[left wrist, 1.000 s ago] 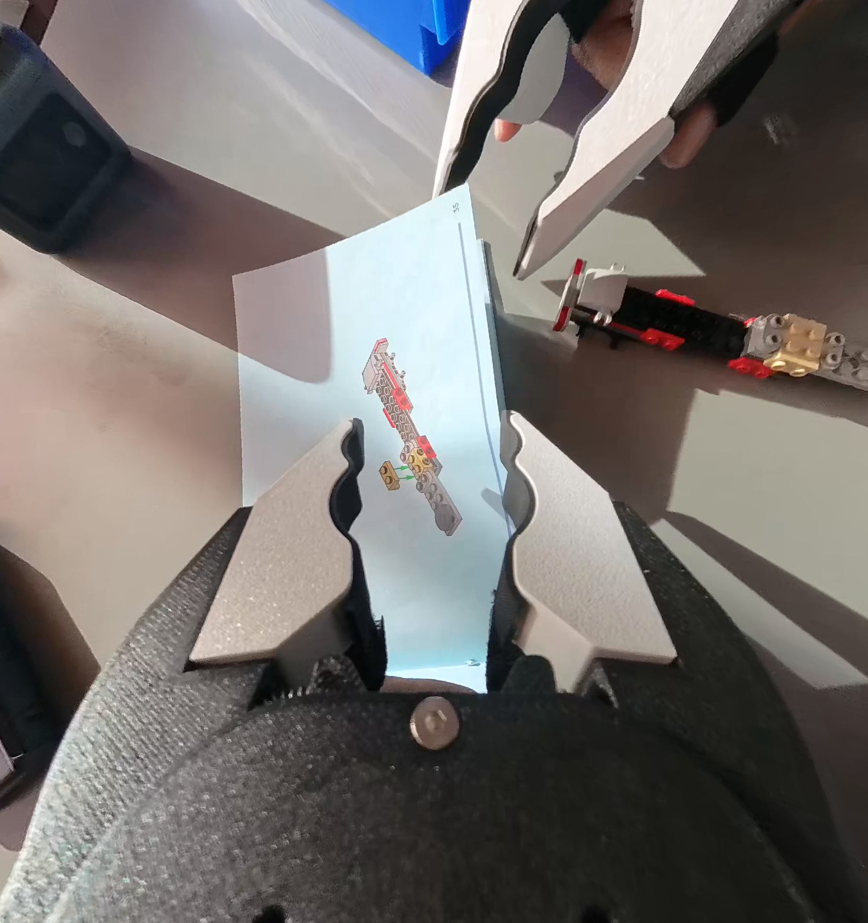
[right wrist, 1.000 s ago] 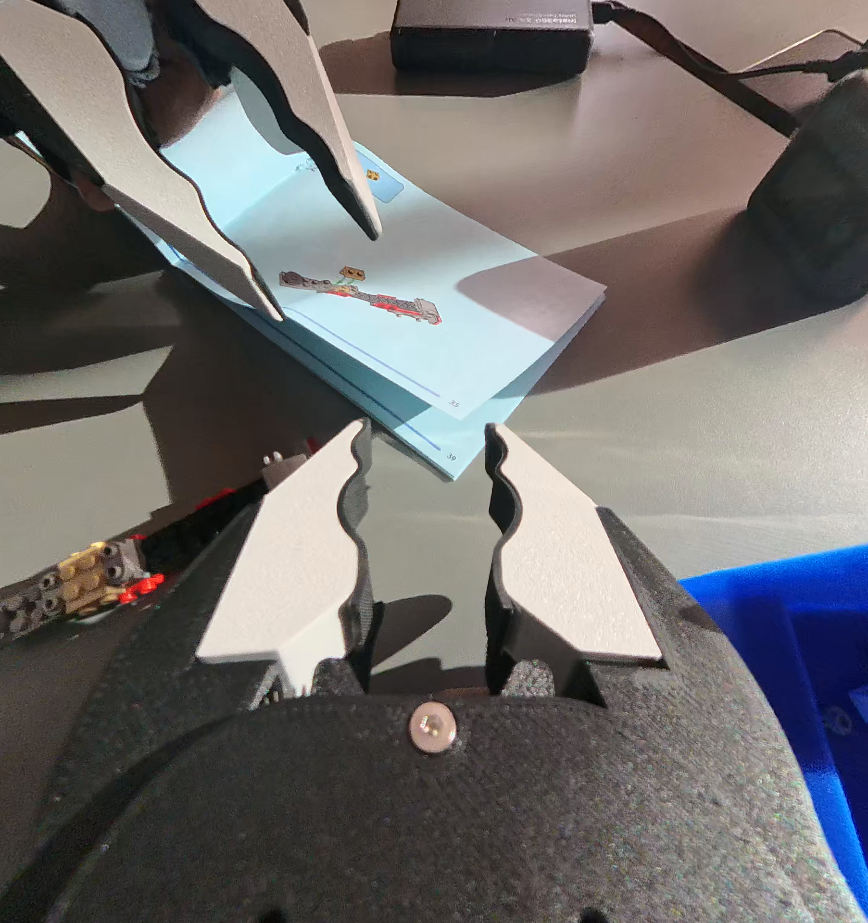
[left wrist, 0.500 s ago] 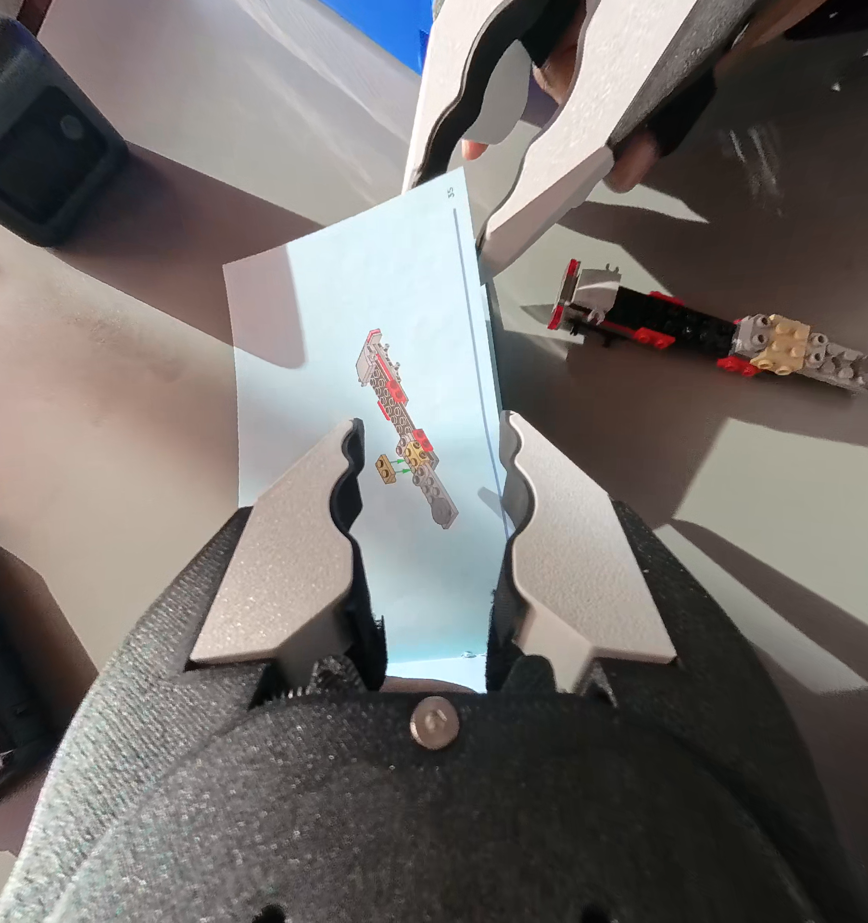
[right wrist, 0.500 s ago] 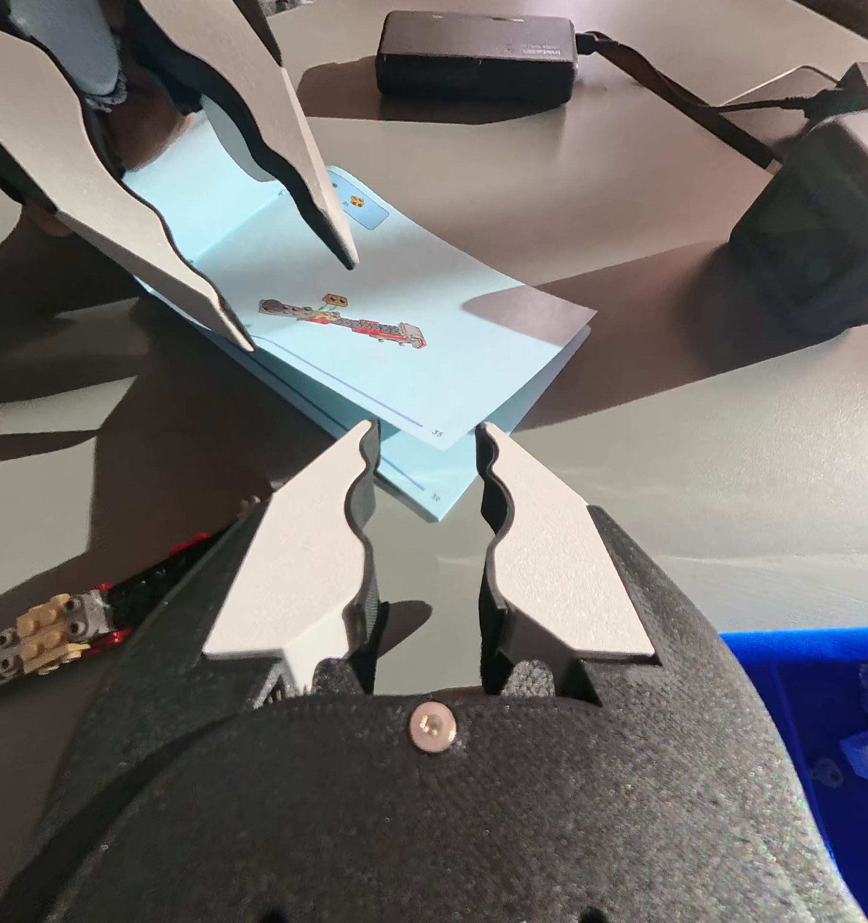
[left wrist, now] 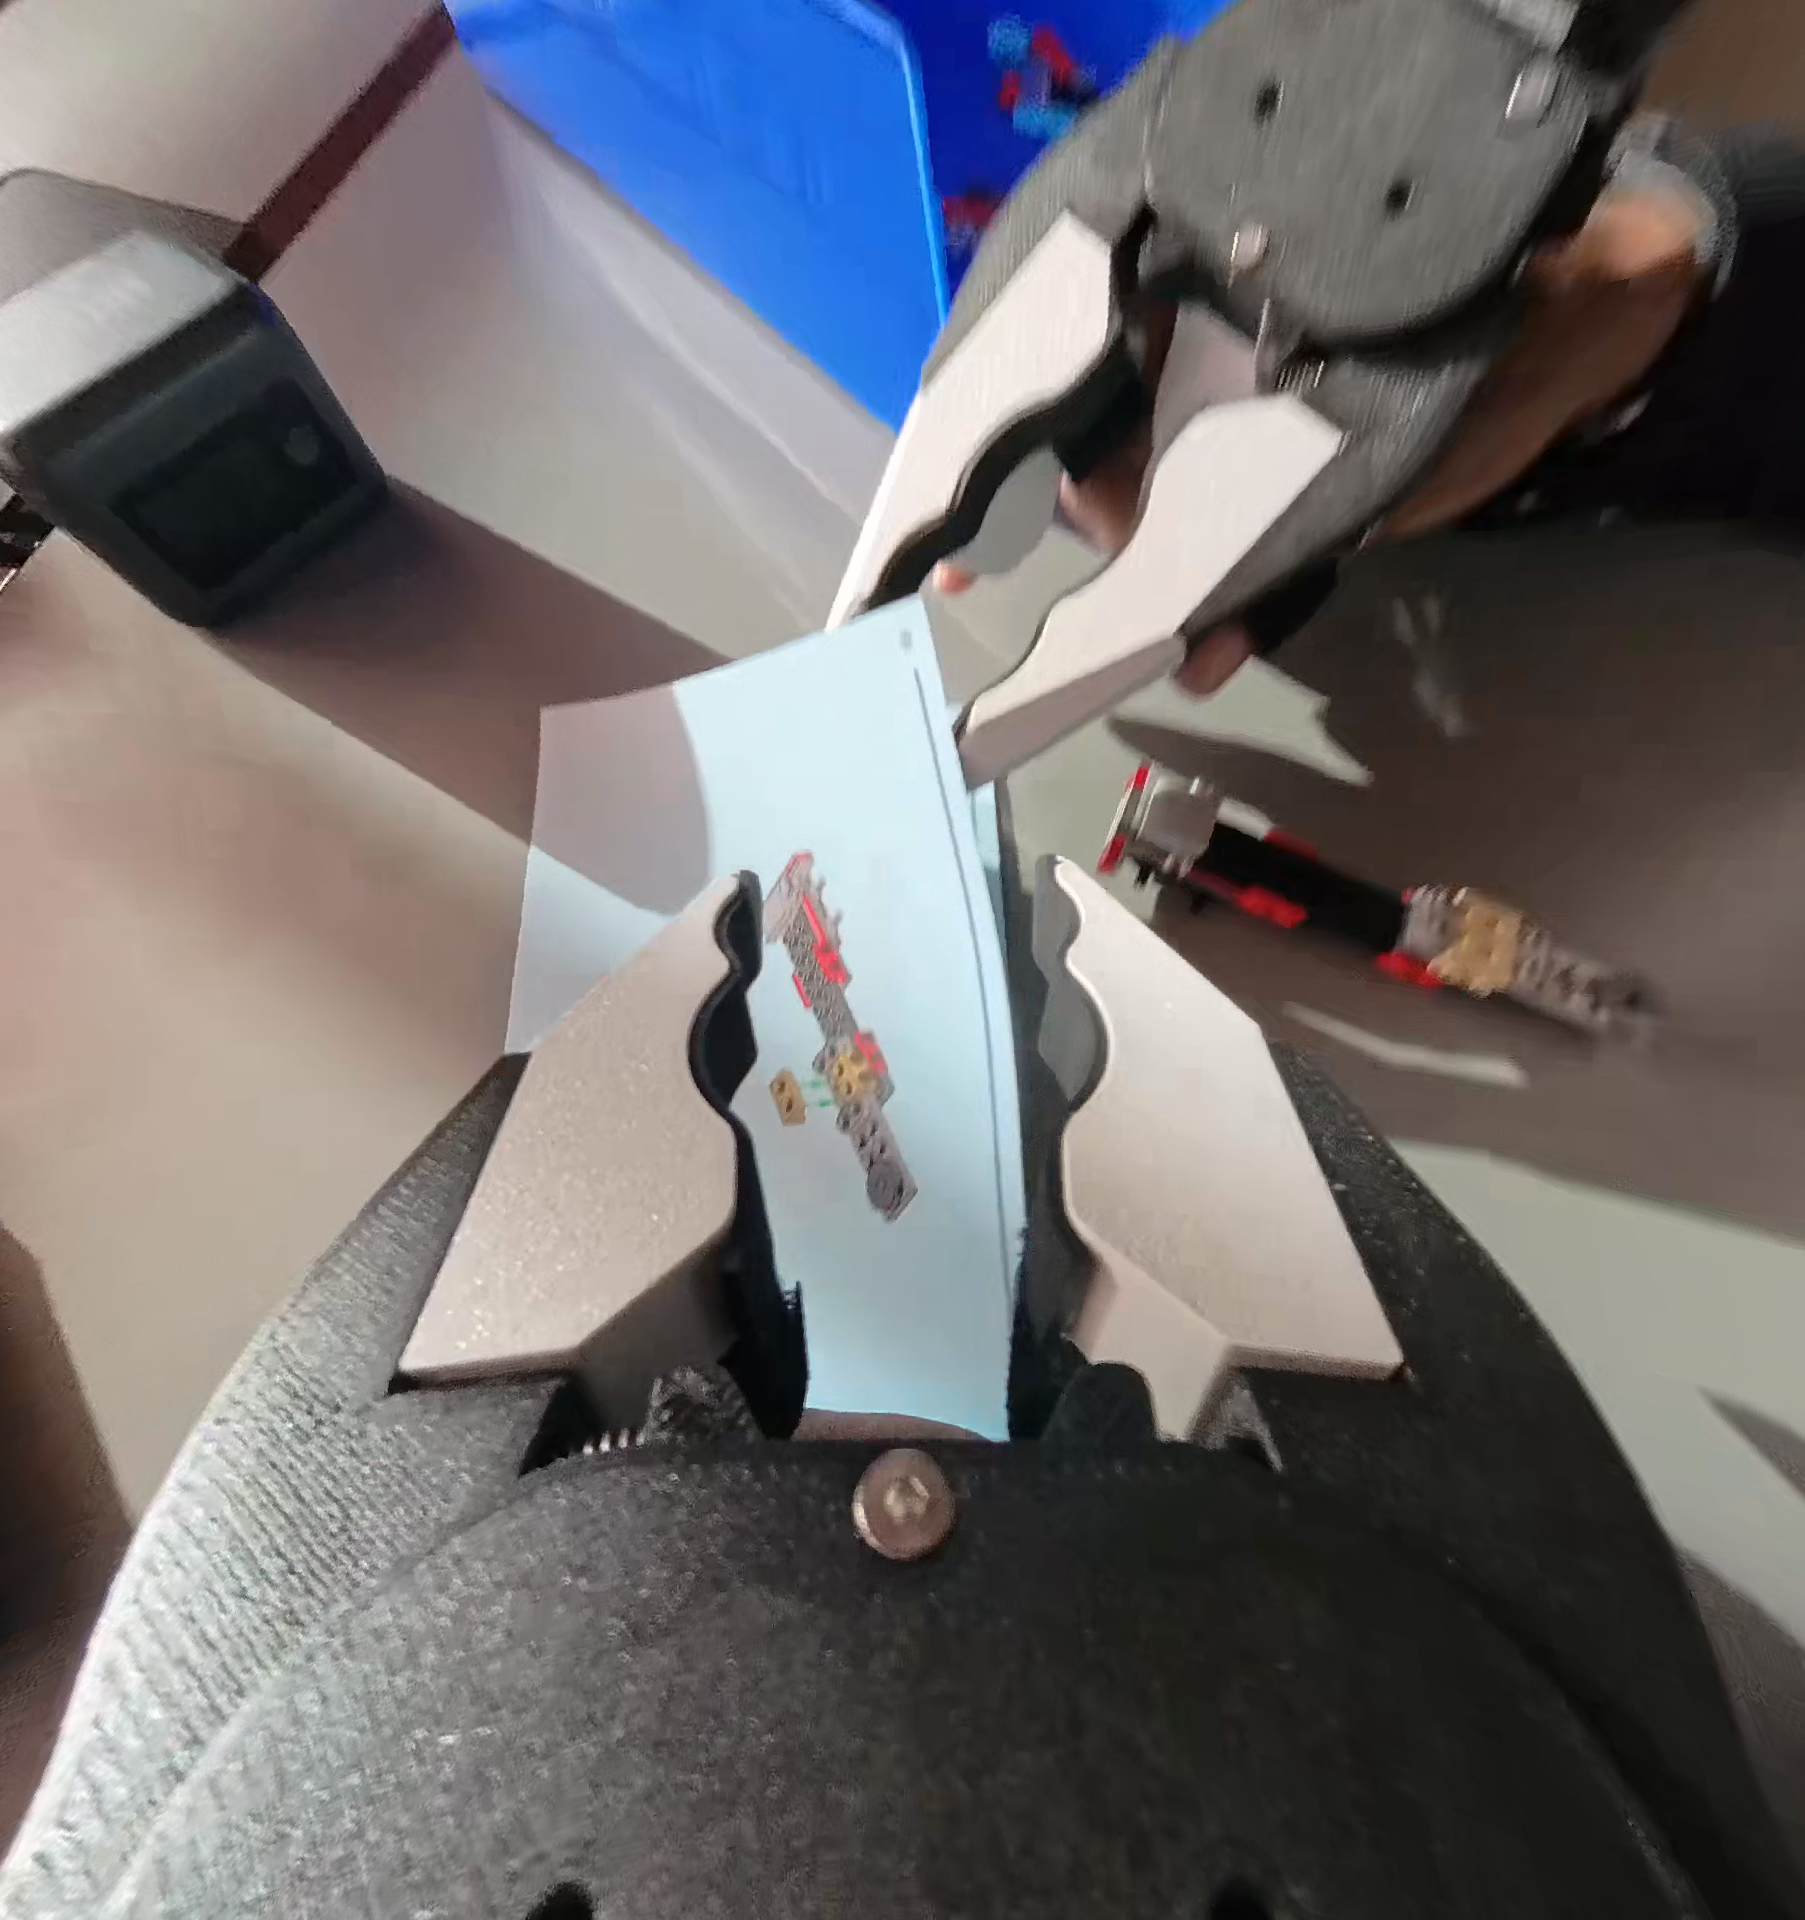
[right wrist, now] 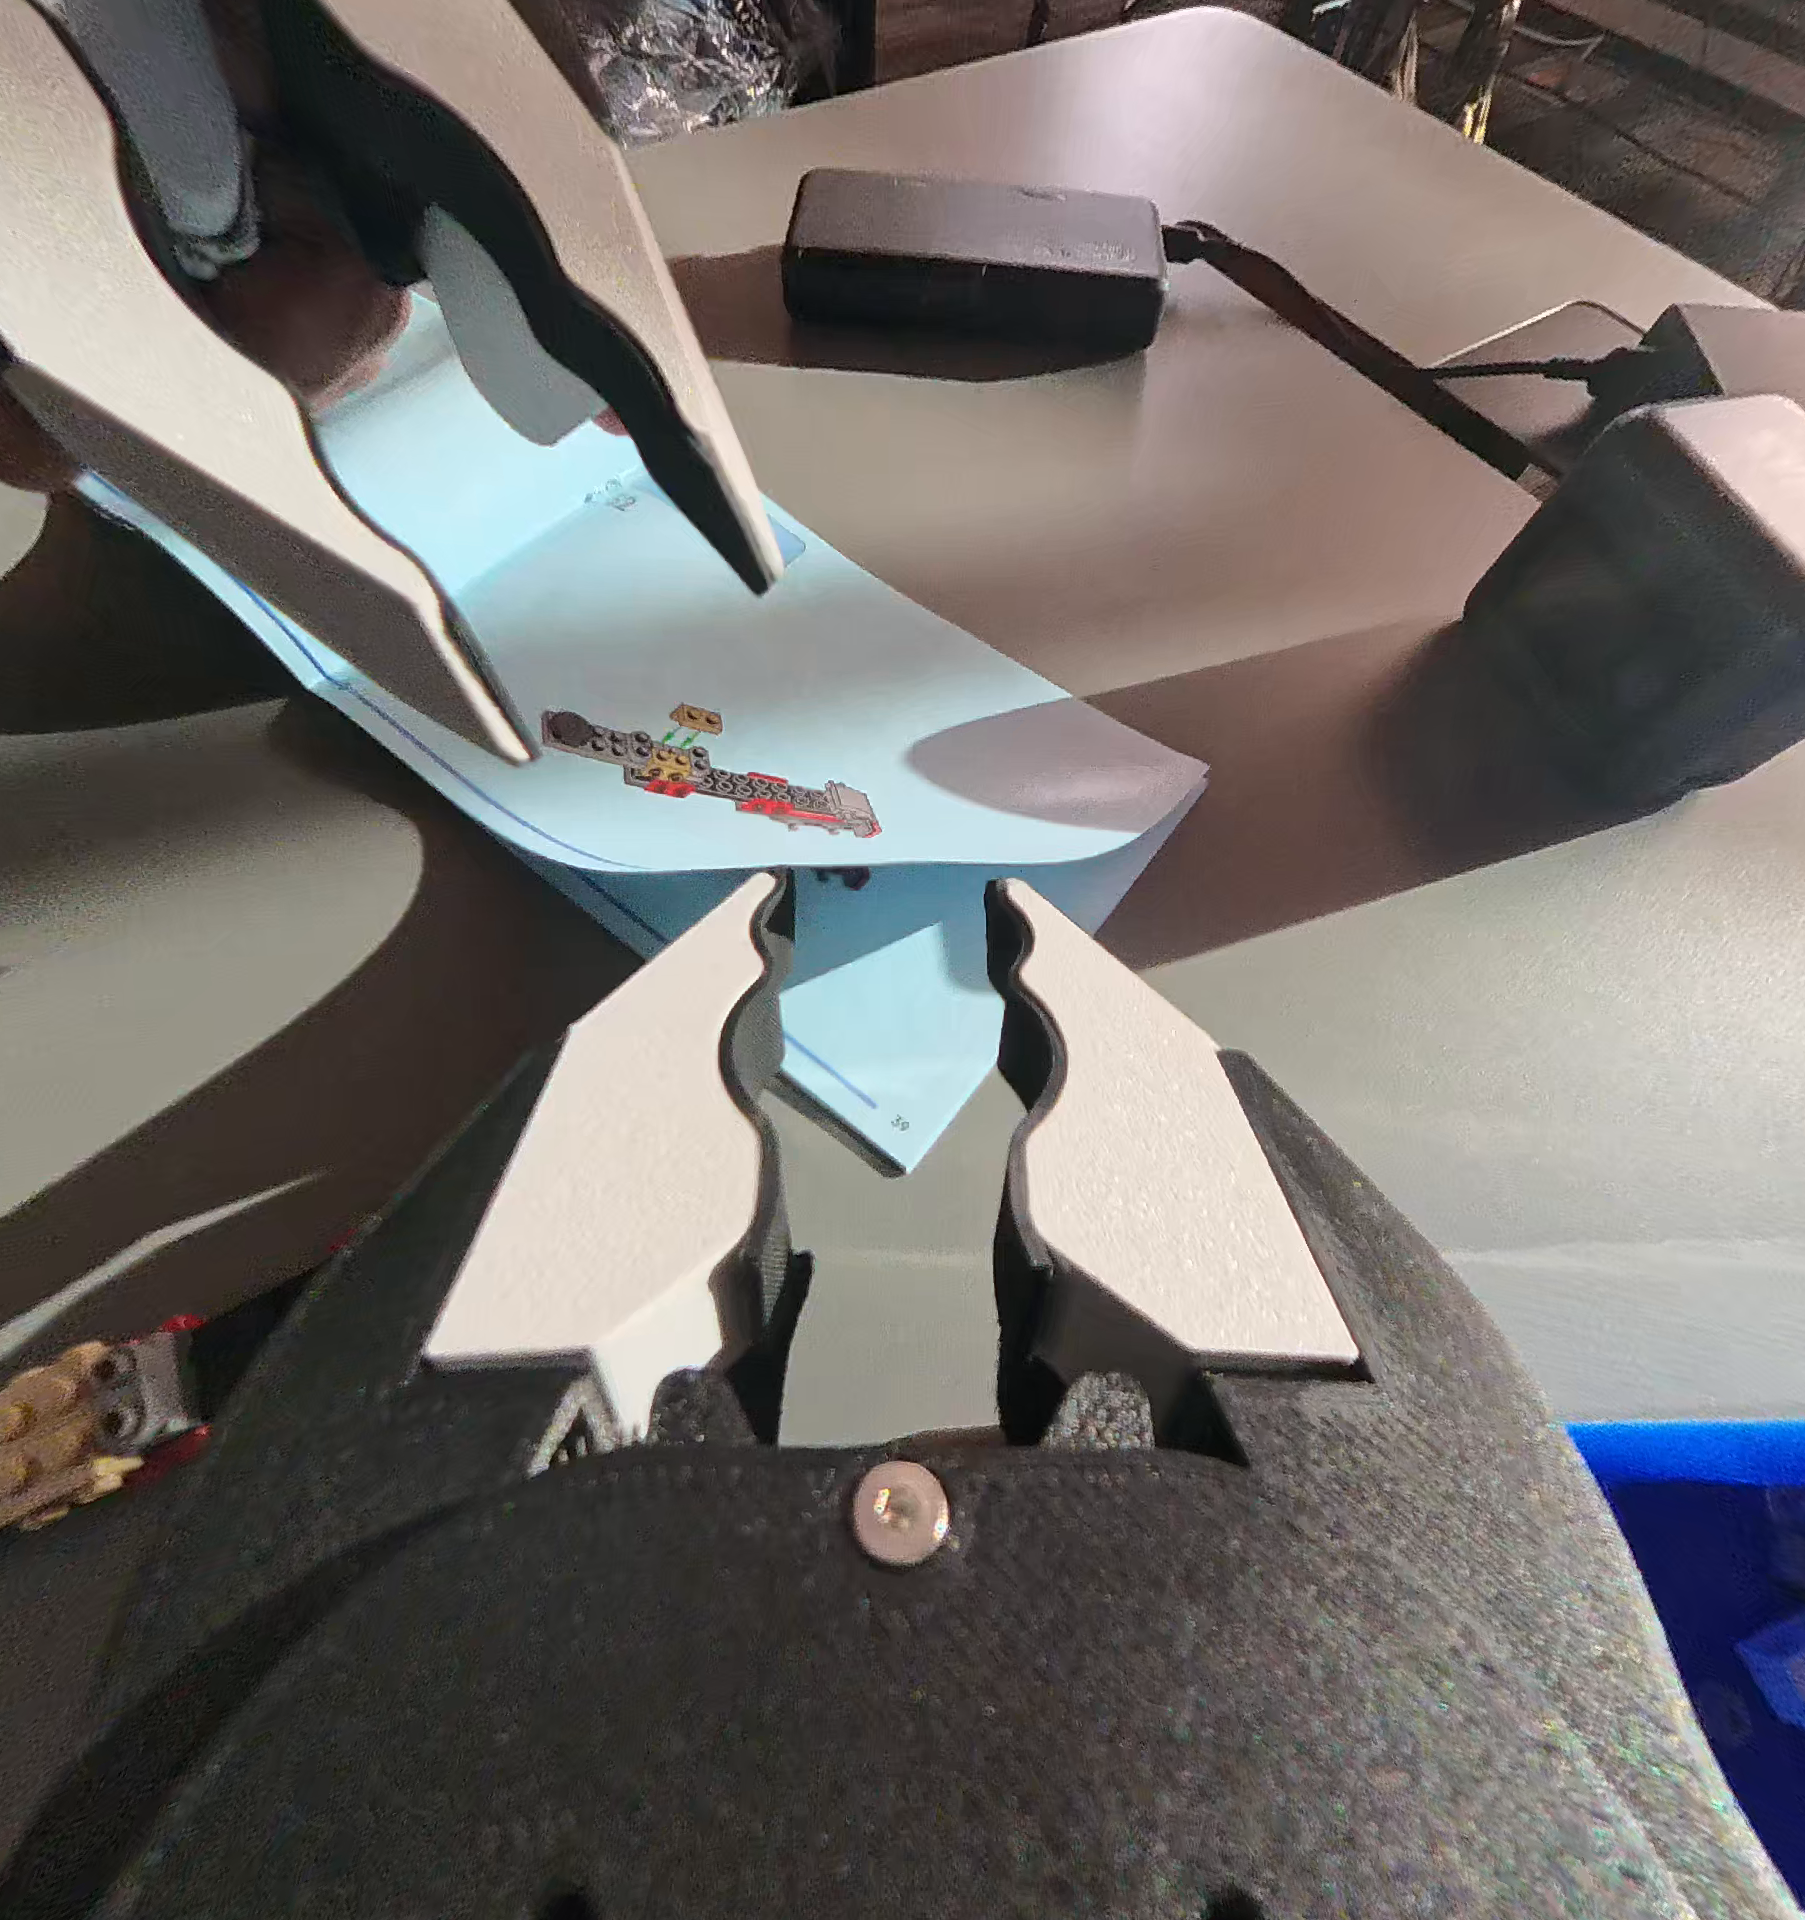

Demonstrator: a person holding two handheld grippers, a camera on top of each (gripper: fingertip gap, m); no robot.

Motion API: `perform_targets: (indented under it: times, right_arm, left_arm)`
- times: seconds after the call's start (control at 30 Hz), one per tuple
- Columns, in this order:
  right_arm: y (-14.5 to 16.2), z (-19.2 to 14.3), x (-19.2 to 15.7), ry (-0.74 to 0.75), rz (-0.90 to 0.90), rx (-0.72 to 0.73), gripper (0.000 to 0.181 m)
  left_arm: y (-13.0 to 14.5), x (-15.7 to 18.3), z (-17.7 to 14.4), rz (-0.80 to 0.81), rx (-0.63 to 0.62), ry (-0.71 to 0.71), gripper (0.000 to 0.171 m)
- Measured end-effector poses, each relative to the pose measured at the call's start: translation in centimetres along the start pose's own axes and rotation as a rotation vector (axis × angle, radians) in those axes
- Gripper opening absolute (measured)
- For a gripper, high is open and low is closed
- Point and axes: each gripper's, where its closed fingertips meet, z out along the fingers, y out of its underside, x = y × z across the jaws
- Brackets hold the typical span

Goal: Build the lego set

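A light blue instruction booklet (left wrist: 825, 748) lies open on the grey table. Its top page (right wrist: 773, 665) shows a drawing of a long build and curls up at the near edge. My left gripper (left wrist: 898, 878) is open, and its fingertips (right wrist: 519, 743) rest on the page. My right gripper (right wrist: 885, 885) is open, with its tips at the raised page edge, above the lower page (right wrist: 877, 1039). It also shows in the left wrist view (left wrist: 908, 691). The long black, red, grey and tan lego build (left wrist: 1397, 925) lies on the table beside the booklet and shows at the lower left of the right wrist view (right wrist: 46, 1444).
A blue bin (left wrist: 732, 156) with loose pieces stands behind the booklet and shows at the right wrist view's lower right (right wrist: 1760, 1558). A black box-shaped device (right wrist: 1687, 582) and a black power brick (right wrist: 971, 260) with a cable sit on the table. The tips of one gripper are about 6 cm away from the tips of the other. My left gripper's tips are some 20 cm from the black power brick (right wrist: 971, 260).
My right gripper has moved forward to the booklet's corner. The top page's edge has lifted and now curls over its fingertips. My left gripper stays on the page.
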Motion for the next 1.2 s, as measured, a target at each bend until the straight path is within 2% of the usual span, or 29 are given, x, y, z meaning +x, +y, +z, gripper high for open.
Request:
perform_targets:
  times: [0.17,0.27,0.47,0.57,0.77,1.2]
  right_arm:
    - [-1.1,0.3,0.1,0.010,0.011,0.050,0.039]
    - [-1.9,0.5,-0.1,0.017,0.013,0.089,0.040]
    - [-2.4,1.1,-0.7,0.034,-0.036,0.101,0.040]
    - [-2.5,1.2,-0.9,0.041,-0.056,0.101,0.040]
    - [-2.5,1.3,-1.1,0.034,-0.060,0.100,0.040]
    - [-2.2,1.1,-1.3,-0.011,-0.018,0.091,0.042]
  left_arm:
    - [-2.4,0.2,0.3,-0.133,0.118,0.032,0.041]
    - [-3.0,0.0,0.6,-0.221,0.153,0.040,0.039]
    - [-2.9,-0.3,1.0,-0.239,0.138,0.006,0.039]
    - [-2.9,-0.6,0.9,-0.249,0.146,-0.009,0.032]
    - [-2.8,-1.0,0.5,-0.324,0.182,0.035,0.018]
    - [-2.5,-2.1,0.2,-0.502,0.271,0.127,0.002]
